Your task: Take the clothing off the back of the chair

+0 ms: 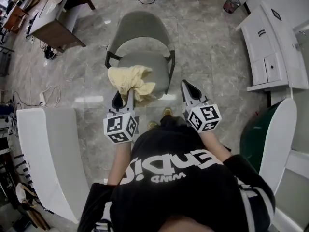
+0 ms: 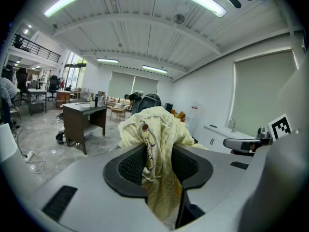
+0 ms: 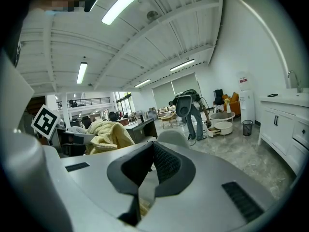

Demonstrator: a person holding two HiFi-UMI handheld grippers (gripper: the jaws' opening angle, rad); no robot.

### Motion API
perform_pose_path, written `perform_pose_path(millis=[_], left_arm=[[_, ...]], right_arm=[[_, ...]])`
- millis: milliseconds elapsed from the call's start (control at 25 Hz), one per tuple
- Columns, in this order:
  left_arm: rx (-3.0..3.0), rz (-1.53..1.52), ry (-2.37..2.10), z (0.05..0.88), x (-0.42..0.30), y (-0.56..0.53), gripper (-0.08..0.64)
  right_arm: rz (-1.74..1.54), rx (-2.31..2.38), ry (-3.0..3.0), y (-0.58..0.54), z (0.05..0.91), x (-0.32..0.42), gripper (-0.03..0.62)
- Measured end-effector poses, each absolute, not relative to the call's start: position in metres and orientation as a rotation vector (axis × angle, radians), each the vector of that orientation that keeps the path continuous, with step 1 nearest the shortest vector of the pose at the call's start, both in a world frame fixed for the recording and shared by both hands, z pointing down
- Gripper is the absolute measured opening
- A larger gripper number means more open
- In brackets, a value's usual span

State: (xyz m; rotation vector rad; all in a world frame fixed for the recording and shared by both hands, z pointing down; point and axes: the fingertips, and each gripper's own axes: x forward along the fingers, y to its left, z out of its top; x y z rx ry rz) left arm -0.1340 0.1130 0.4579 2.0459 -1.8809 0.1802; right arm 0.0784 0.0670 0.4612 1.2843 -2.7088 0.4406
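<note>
A pale yellow garment (image 1: 131,81) hangs bunched over the front left of the grey chair's seat (image 1: 157,64), below the bare backrest (image 1: 142,25). My left gripper (image 1: 124,98) is shut on it. In the left gripper view the cloth (image 2: 154,129) fills the space between the dark pads and drapes down over them. My right gripper (image 1: 189,89) hovers by the seat's front right corner, shut and empty. In the right gripper view the right gripper (image 3: 153,146) has its tips together, and the garment (image 3: 106,134) shows off to the left.
A brown desk (image 1: 58,18) stands at the back left, with cables (image 1: 46,98) on the floor near it. White cabinets (image 1: 270,47) line the right wall. A white curved panel (image 1: 48,149) is at my left, a green-and-white seat (image 1: 275,134) at my right. A person (image 3: 193,112) stands far off.
</note>
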Motion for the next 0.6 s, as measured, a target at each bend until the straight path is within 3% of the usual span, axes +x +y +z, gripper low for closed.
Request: perform_pose_path(millis=[600], left_arm=[[2.079,0.178,-1.835,0.457,-0.114,0.104,0.152]], right_arm=[[0.414,1.287,-2.702,0.065,0.457,0.089,0.014]])
